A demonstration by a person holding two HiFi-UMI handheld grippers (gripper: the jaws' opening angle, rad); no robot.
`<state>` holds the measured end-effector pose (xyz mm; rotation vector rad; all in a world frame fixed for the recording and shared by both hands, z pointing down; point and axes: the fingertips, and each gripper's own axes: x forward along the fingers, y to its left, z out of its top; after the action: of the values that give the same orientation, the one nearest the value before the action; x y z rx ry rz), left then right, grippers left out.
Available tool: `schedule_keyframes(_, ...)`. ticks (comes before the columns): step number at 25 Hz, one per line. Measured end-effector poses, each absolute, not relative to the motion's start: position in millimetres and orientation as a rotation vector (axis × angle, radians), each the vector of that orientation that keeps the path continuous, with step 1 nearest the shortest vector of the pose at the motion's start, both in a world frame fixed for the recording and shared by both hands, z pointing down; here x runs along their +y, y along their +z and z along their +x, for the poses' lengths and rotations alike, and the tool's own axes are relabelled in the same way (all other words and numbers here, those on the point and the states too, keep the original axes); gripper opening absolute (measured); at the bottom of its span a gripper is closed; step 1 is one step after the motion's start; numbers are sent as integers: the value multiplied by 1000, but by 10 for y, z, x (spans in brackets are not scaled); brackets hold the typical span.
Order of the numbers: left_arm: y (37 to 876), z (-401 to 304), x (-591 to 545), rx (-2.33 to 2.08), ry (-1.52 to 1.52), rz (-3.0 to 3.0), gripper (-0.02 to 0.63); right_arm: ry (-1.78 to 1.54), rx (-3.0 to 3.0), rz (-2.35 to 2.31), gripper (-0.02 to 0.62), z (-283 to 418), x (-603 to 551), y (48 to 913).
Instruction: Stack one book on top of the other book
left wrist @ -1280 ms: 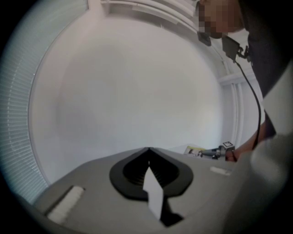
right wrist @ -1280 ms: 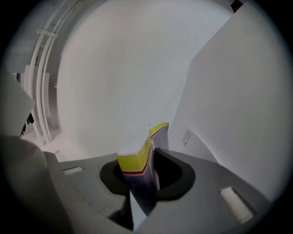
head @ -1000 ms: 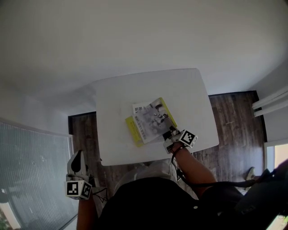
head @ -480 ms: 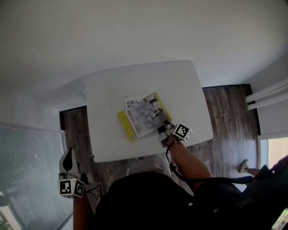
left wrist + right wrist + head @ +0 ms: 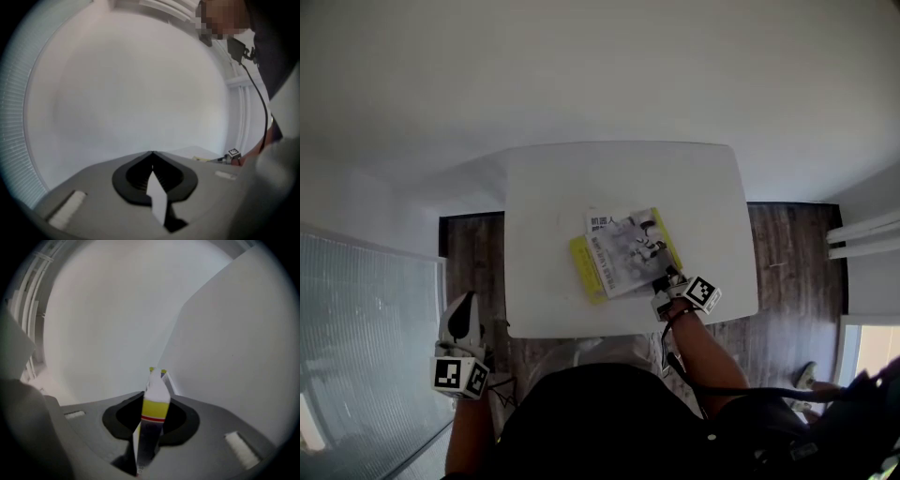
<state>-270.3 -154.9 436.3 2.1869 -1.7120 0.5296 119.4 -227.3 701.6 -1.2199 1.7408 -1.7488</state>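
Two books lie stacked near the middle of the white table (image 5: pixel 562 187). The grey-and-white covered book (image 5: pixel 628 251) rests on the yellow book (image 5: pixel 584 264), whose edge shows along the left and bottom. My right gripper (image 5: pixel 664 281) is shut on the near right corner of the top book. In the right gripper view the book's yellow, red and dark edge (image 5: pixel 153 411) stands clamped between the jaws. My left gripper (image 5: pixel 467 300) hangs off the table to the left, over the floor. The left gripper view shows its jaws (image 5: pixel 152 154) shut with nothing in them.
Dark wooden floor (image 5: pixel 787 253) surrounds the table. Window blinds (image 5: pixel 356 328) run along the left. A white wall fills the space beyond the table. In the left gripper view the table's corner and the right gripper's marker cube (image 5: pixel 233 153) show at the far right.
The right gripper keeps its hold on the top book's corner and has sunk a little toward the yellow book. The left gripper stays low at the left. The head view has shifted.
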Motion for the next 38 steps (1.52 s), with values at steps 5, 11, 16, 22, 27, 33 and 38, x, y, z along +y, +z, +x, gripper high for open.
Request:
schedule_keyframes(5, 4343, -2745, -1593, -1704, 535, 2189, 5, -1747, 1792, -1276, 87, 1210, -2263, 7016)
schedule_keyframes(11, 4315, -2840, -1648, -1711, 540, 2180, 6, -1783, 1822, -1359, 100, 1224, -2251, 7051)
schedule_keyframes(16, 4354, -2845, -1643, -1708, 535, 2179, 6, -1772, 1903, -1437, 109, 1250, -2273, 7072)
schedule_keyframes(22, 4363, -2855, -1646, -1709, 528, 2180, 6, -1756, 2002, -1512, 123, 1267, -2336, 7127)
schedule_keyframes(27, 4383, -2884, -1613, -1722, 520, 2177, 6, -1758, 2047, -1578, 132, 1304, -2370, 7190)
schedule_keyframes(33, 4352, -2876, -1594, -1725, 523, 2173, 6, -1787, 2060, -1673, 150, 1335, -2360, 7235)
schedule_keyframes(38, 4359, -2857, -1604, -1719, 530, 2174, 6, -1788, 2087, -1706, 163, 1333, -2354, 7260)
